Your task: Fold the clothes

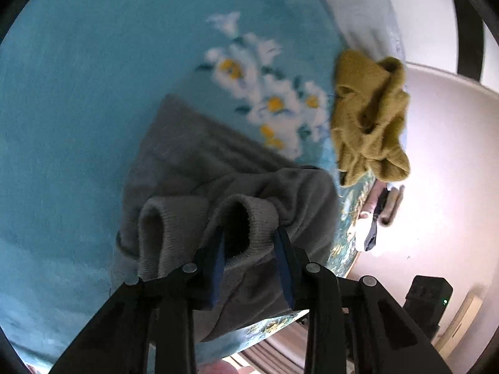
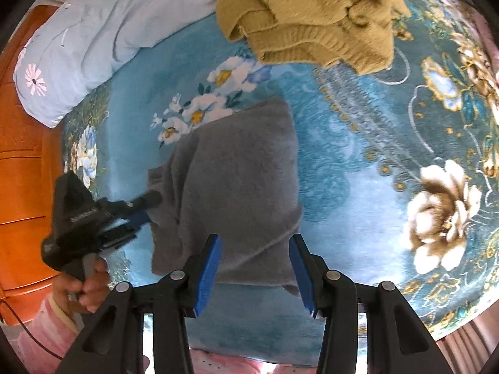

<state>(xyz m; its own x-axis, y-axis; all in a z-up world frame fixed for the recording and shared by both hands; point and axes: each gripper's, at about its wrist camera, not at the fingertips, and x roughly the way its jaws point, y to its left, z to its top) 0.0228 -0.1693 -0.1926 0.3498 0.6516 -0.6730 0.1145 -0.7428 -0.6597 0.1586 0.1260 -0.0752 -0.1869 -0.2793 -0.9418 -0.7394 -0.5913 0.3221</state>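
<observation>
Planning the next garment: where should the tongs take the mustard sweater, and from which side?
Grip the ribbed hem band of the mustard sweater, coming from the grey garment side. That edge faces the open blanket and lies as flat, stacked folds; the rest is a bunched heap, likely to slip or drag.

Each gripper has 2 black arms with cut-out slots and round silver rivets at the joints, ending in blue pads (image 2: 207, 268). The left gripper (image 2: 146, 208) has a black body with pale lettering on its side and a grey trigger. The hand (image 2: 82, 286) on it wears a pink sleeve (image 2: 37, 339) with a cream cuff.
</observation>
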